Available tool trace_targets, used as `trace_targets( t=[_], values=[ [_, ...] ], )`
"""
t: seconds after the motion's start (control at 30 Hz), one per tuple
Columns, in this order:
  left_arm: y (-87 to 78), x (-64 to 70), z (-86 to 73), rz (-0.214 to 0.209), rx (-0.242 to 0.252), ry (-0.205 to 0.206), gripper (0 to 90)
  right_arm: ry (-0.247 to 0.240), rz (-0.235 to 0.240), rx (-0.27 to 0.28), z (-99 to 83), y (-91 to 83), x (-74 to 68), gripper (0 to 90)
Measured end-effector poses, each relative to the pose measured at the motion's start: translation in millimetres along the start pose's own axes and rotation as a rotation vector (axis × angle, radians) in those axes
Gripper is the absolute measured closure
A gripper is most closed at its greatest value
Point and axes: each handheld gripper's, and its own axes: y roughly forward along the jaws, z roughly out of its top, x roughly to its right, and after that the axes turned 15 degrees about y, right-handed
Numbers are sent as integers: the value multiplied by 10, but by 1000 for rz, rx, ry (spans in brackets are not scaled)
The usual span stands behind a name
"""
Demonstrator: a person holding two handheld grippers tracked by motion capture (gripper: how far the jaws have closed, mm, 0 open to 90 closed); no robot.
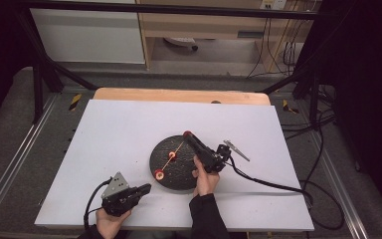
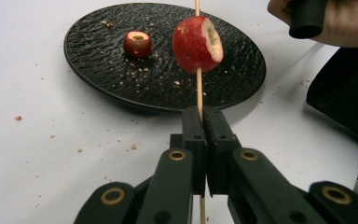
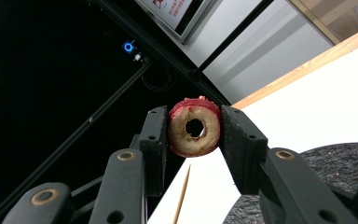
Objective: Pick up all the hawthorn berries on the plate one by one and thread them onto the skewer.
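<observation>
**Skewer and fruit ring both held**

The left gripper (image 2: 200,114) is closed on the skewer (image 2: 198,88), whose lower end is hidden; one fruit piece (image 2: 197,44) sits on it over the plate (image 2: 98,79). The right gripper (image 3: 195,128) clamps a cored ring (image 3: 195,127), probably apple, just beyond the skewer tip.

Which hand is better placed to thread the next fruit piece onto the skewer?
Right. Its tool already grips a cored fruit ring near the skewer tip, while the left tool only steadies the skewer.

Bare white table (image 1: 114,134) left of the plate (image 1: 165,175); the skewer (image 1: 175,152) seemingly spans the plate
</observation>
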Motion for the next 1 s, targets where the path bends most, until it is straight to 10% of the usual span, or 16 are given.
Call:
trace_targets(
  t=[1.0],
  values=[
    [106, 113, 58, 23, 46, -48, 877, 36, 38, 12, -47, -10, 11, 632]
  ],
)
